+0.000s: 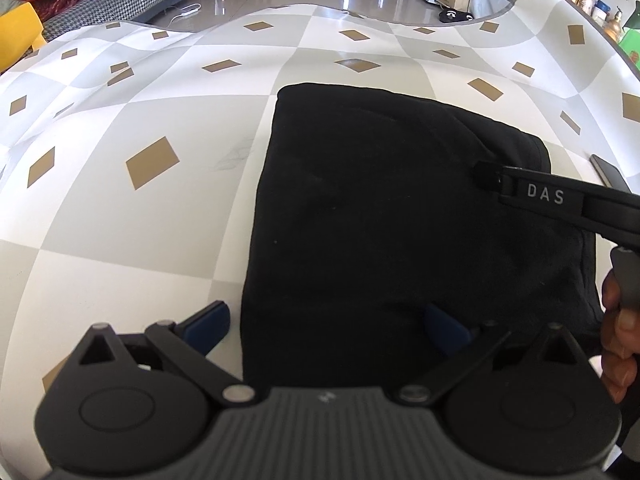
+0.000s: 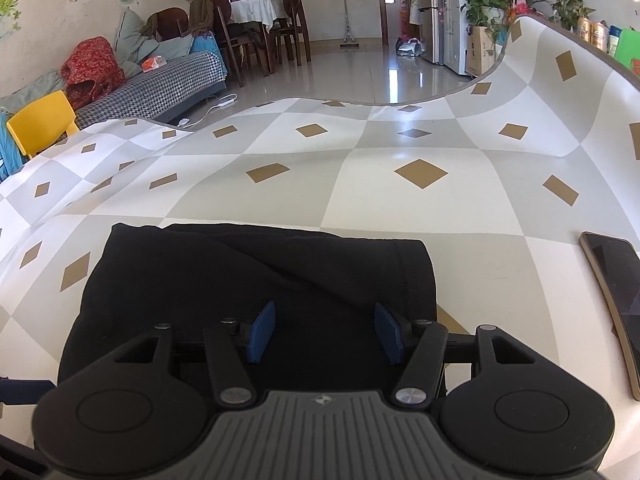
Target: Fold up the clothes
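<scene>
Lying folded into a compact block on the checkered table cover (image 1: 168,92), the black garment (image 1: 380,220) filling the middle of both views. Hovering low over its near edge, the left gripper (image 1: 326,326) with blue pads (image 1: 208,320) spread wide, one beside the cloth, one over it, grasping nothing. Hanging over the garment's right part, the right gripper (image 2: 325,334), fingers likewise released and apart. Gripping that tool's handle, a hand (image 1: 620,344) at the frame edge. Resting just right of the garment, a dark phone (image 2: 616,300).
</scene>
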`<control>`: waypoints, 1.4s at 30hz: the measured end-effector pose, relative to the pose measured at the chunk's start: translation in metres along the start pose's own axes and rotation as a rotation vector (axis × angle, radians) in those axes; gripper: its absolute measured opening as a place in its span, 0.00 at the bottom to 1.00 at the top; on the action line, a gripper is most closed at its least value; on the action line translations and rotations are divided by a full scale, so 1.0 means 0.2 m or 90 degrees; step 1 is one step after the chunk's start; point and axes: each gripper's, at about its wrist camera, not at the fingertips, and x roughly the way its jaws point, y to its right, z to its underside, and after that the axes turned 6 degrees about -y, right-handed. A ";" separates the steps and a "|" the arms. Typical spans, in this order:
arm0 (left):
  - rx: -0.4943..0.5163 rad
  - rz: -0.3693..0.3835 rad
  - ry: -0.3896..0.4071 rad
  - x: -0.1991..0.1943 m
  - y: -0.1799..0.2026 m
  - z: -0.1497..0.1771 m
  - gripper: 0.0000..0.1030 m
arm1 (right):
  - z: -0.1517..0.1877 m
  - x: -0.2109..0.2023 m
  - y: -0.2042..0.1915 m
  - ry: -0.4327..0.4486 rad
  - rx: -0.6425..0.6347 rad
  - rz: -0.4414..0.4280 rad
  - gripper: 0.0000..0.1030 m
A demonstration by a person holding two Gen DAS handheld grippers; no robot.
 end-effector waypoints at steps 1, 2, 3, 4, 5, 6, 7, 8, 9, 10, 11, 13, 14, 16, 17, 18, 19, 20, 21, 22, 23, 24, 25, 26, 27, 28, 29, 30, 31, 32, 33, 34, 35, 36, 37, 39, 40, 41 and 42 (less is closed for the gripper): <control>-0.005 -0.003 -0.001 0.00 -0.01 0.00 1.00 | 0.00 0.00 -0.01 -0.001 -0.001 -0.004 0.55; -0.010 -0.006 -0.002 0.00 -0.03 0.01 1.00 | 0.00 0.00 -0.02 -0.002 -0.002 -0.008 0.55; -0.015 -0.008 -0.003 -0.01 -0.04 0.01 1.00 | 0.00 0.00 -0.02 -0.004 -0.003 -0.011 0.55; -0.019 -0.011 -0.004 -0.01 -0.05 0.01 1.00 | 0.00 0.00 -0.03 -0.006 -0.004 -0.016 0.55; -0.023 -0.014 -0.005 -0.01 -0.07 0.02 1.00 | 0.00 0.00 -0.04 -0.008 -0.005 -0.020 0.55; -0.027 -0.016 -0.006 -0.01 -0.08 0.02 1.00 | 0.00 0.00 -0.05 -0.011 -0.006 -0.023 0.55; -0.031 -0.019 -0.007 -0.01 -0.09 0.02 1.00 | 0.00 -0.01 -0.06 -0.013 -0.009 -0.026 0.55; -0.036 -0.022 -0.008 -0.02 -0.10 0.03 1.00 | 0.00 -0.01 -0.07 -0.015 -0.012 -0.029 0.55; -0.041 -0.024 -0.009 -0.02 -0.12 0.03 1.00 | 0.01 -0.01 -0.08 -0.018 -0.015 -0.032 0.55; -0.045 -0.027 -0.009 -0.02 -0.13 0.04 1.00 | 0.01 -0.01 -0.09 -0.020 -0.016 -0.033 0.55; -0.049 -0.029 -0.011 -0.03 -0.13 0.04 1.00 | 0.01 -0.02 -0.09 -0.021 -0.016 -0.034 0.55; -0.056 -0.033 -0.016 -0.02 -0.13 0.03 1.00 | 0.00 -0.04 -0.09 -0.022 -0.002 -0.043 0.54; -0.060 -0.034 -0.019 -0.02 -0.13 0.03 1.00 | 0.00 -0.06 -0.08 -0.021 0.007 -0.048 0.54; -0.077 -0.037 -0.028 -0.03 -0.13 0.02 1.00 | -0.01 -0.09 -0.06 -0.020 0.023 -0.054 0.54; -0.087 -0.038 -0.032 -0.03 -0.13 0.02 1.00 | -0.01 -0.11 -0.05 -0.019 0.029 -0.055 0.54; -0.095 -0.041 -0.033 -0.04 -0.13 0.02 1.00 | -0.01 -0.13 -0.05 -0.016 0.031 -0.054 0.54; -0.101 -0.044 -0.032 -0.04 -0.12 0.02 1.00 | -0.01 -0.14 -0.04 -0.014 0.030 -0.052 0.54; -0.097 -0.050 -0.028 -0.06 -0.11 0.03 1.00 | -0.01 -0.16 -0.04 -0.012 0.030 -0.050 0.54; -0.093 -0.057 -0.023 -0.07 -0.10 0.03 1.00 | 0.00 -0.18 -0.03 -0.010 0.030 -0.047 0.54; -0.087 -0.065 -0.020 -0.08 -0.09 0.03 1.00 | 0.00 -0.19 -0.03 -0.009 0.030 -0.045 0.54; -0.082 -0.073 -0.017 -0.09 -0.07 0.04 1.00 | 0.00 -0.20 -0.03 -0.010 0.030 -0.041 0.54; -0.076 -0.081 -0.013 -0.11 -0.06 0.04 1.00 | 0.00 -0.21 -0.03 -0.011 0.029 -0.037 0.54; -0.070 -0.089 -0.010 -0.12 -0.04 0.04 1.00 | 0.00 -0.23 -0.02 -0.012 0.029 -0.033 0.54; -0.066 -0.096 -0.007 -0.13 -0.03 0.04 1.00 | 0.01 -0.24 -0.02 -0.012 0.028 -0.030 0.54; -0.066 -0.095 -0.004 -0.15 -0.02 0.05 1.00 | 0.01 -0.25 -0.02 -0.013 0.028 -0.026 0.54; -0.066 -0.095 -0.002 -0.16 -0.01 0.05 1.00 | 0.01 -0.26 -0.02 -0.014 0.027 -0.022 0.54; -0.065 -0.097 -0.002 -0.17 0.00 0.05 1.00 | 0.02 -0.27 -0.02 -0.015 0.027 -0.018 0.54; -0.065 -0.099 -0.002 -0.17 0.01 0.06 1.00 | 0.02 -0.29 -0.02 -0.016 0.026 -0.014 0.54; -0.064 -0.099 -0.004 -0.18 0.02 0.06 1.00 | 0.02 -0.30 -0.02 -0.017 0.026 -0.011 0.54; -0.063 -0.099 -0.005 -0.18 0.03 0.06 1.00 | 0.02 -0.31 -0.01 -0.019 0.026 -0.006 0.54; -0.062 -0.098 -0.006 -0.19 0.04 0.07 1.00 | 0.03 -0.32 -0.01 -0.024 0.029 0.001 0.54; -0.057 -0.101 -0.004 -0.19 0.06 0.07 1.00 | 0.03 -0.33 0.00 -0.027 0.033 0.006 0.54; -0.053 -0.103 -0.002 -0.20 0.07 0.08 1.00 | 0.04 -0.34 0.01 -0.029 0.036 0.011 0.54; -0.049 -0.106 0.001 -0.21 0.08 0.09 1.00 | 0.04 -0.35 0.01 -0.028 0.036 0.019 0.54; -0.045 -0.109 0.003 -0.22 0.10 0.10 1.00 | 0.04 -0.36 0.02 -0.025 0.036 0.027 0.54; -0.032 -0.119 0.010 -0.23 0.12 0.11 1.00 | 0.05 -0.37 0.03 -0.028 0.044 0.031 0.54; -0.026 -0.123 0.013 -0.24 0.14 0.11 1.00 | 0.05 -0.38 0.04 -0.033 0.051 0.029 0.54; -0.023 -0.126 0.016 -0.25 0.15 0.11 1.00 | 0.06 -0.38 0.06 -0.037 0.058 0.026 0.54; -0.020 -0.128 0.018 -0.26 0.16 0.12 1.00 | 0.06 -0.38 0.07 -0.044 0.069 0.022 0.54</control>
